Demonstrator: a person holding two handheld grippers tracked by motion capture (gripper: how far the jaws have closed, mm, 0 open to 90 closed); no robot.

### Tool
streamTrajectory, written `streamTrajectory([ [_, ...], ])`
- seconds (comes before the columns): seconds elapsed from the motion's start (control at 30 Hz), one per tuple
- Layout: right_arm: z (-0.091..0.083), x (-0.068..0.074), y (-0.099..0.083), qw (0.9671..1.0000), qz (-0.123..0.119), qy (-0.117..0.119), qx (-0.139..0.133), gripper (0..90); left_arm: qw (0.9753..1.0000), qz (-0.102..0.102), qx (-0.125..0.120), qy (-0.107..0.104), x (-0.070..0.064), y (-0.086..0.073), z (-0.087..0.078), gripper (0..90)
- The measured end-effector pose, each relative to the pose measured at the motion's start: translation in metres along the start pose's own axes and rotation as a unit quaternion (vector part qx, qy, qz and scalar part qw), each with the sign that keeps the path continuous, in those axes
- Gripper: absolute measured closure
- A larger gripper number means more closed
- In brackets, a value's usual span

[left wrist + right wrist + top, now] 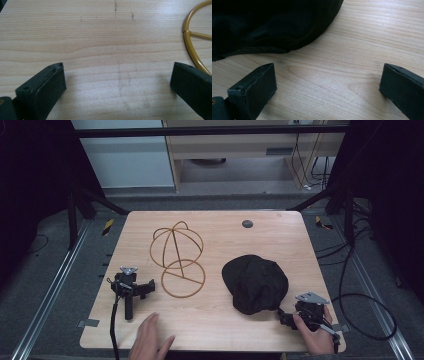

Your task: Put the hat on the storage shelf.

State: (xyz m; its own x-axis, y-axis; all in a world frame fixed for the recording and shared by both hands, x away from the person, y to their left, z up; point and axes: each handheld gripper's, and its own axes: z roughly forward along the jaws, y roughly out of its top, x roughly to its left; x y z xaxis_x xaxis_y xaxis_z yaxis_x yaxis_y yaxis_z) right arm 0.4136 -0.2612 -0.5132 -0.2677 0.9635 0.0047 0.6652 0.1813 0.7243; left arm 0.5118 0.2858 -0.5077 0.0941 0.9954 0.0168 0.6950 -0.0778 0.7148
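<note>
**Right gripper poised at the cap's edge**

The black cap (255, 282) lies just ahead of the right gripper (286, 316), whose jaws stand spread and empty near the brim. The grab seems about to begin: next, ease forward and pinch the hem. The wire hat stand (177, 259) sits beyond the left gripper (146, 289), which rests spread on the table (220, 320), unheld. Bare wood between allows carrying.
</note>
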Motion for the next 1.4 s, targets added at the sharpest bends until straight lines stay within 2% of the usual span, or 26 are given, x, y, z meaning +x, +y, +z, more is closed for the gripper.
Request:
streamTrajectory([
  [0.07,0.000,0.000,0.000,1.0000,0.001,0.001,0.000,2.4,1.0000,0.000,0.000,0.000,0.000,0.000,0.000,0.0],
  [0.13,-0.003,0.003,0.002,0.9998,0.002,0.018,-0.001,7.5,1.0000,0.001,0.001,0.000,0.000,0.000,0.000,0.0],
  [0.17,-0.005,0.004,0.002,0.9997,-0.008,0.021,0.000,7.8,1.0000,0.000,0.000,0.000,0.000,0.000,0.000,0.0],
  [0.2,-0.005,0.004,0.002,0.9997,-0.008,0.021,0.000,7.8,1.0000,0.000,0.000,0.000,0.000,0.000,0.000,0.0],
  [0.27,-0.016,0.010,0.002,0.9995,-0.022,0.021,-0.007,6.9,1.0000,0.000,0.000,0.000,0.000,0.000,0.000,0.0],
  [0.43,-0.028,0.012,0.000,0.9992,-0.018,0.036,0.000,7.1,1.0000,0.001,0.001,0.000,0.000,0.000,0.000,0.0],
  [0.53,-0.038,0.013,0.008,0.9988,-0.024,0.043,-0.001,8.6,1.0000,0.000,0.000,0.000,0.000,0.000,0.000,0.0],
  [0.63,-0.052,0.017,0.025,0.9974,-0.041,0.058,0.007,10.4,1.0000,0.000,0.000,0.000,0.000,0.000,0.000,0.0],
  [0.67,-0.052,0.017,0.025,0.9974,-0.041,0.058,0.007,10.4,1.0000,0.000,0.000,0.000,0.000,0.000,0.000,0.0],
  [0.77,-0.066,0.023,0.050,0.9966,-0.058,0.058,0.009,10.7,1.0000,-0.003,0.001,0.003,-0.001,0.000,0.000,0.0],
  [0.8,-0.066,0.023,0.050,0.9966,-0.058,0.058,0.009,10.7,1.0000,-0.003,0.001,0.003,-0.001,0.000,0.000,0.0],
  [0.93,-0.078,0.034,0.083,0.9953,-0.076,0.060,0.008,10.1,1.0000,-0.005,-0.001,0.003,-0.001,0.000,0.000,0.0],
  [1.0,-0.079,0.036,0.090,0.9951,-0.078,0.061,0.008,10.1,1.0000,-0.003,0.002,0.002,-0.001,0.000,-0.001,0.0],
  [1.03,-0.080,0.042,0.102,0.9944,-0.086,0.061,0.009,9.9,1.0000,-0.003,0.001,0.002,-0.001,0.000,-0.001,0.0],
  [1.07,-0.080,0.042,0.102,0.9944,-0.086,0.061,0.009,9.9,1.0000,-0.003,0.001,0.002,-0.001,0.000,-0.001,0.0],
  [1.1,-0.078,0.048,0.114,0.9933,-0.096,0.063,0.008,9.7,1.0000,-0.003,0.001,0.002,-0.001,0.000,-0.001,0.0],
  [1.2,-0.073,0.051,0.123,0.9918,-0.102,0.075,0.015,9.7,1.0000,-0.003,0.001,0.002,-0.001,-0.001,-0.001,0.0],
  [1.27,-0.060,0.048,0.133,0.9919,-0.090,0.084,0.028,9.7,1.0000,-0.002,0.001,0.003,-0.001,0.000,-0.001,0.0],
  [1.3,-0.060,0.048,0.133,0.9919,-0.090,0.084,0.028,9.7,1.0000,-0.002,0.001,0.003,-0.001,0.000,-0.001,0.0],
  [1.37,-0.045,0.045,0.139,0.9923,-0.070,0.095,0.039,9.1,1.0000,-0.002,0.002,0.002,-0.001,-0.001,-0.001,0.0],
  [1.4,-0.045,0.045,0.139,0.9923,-0.070,0.095,0.039,9.1,1.0000,-0.002,0.002,0.002,-0.001,-0.001,-0.001,0.0],
])
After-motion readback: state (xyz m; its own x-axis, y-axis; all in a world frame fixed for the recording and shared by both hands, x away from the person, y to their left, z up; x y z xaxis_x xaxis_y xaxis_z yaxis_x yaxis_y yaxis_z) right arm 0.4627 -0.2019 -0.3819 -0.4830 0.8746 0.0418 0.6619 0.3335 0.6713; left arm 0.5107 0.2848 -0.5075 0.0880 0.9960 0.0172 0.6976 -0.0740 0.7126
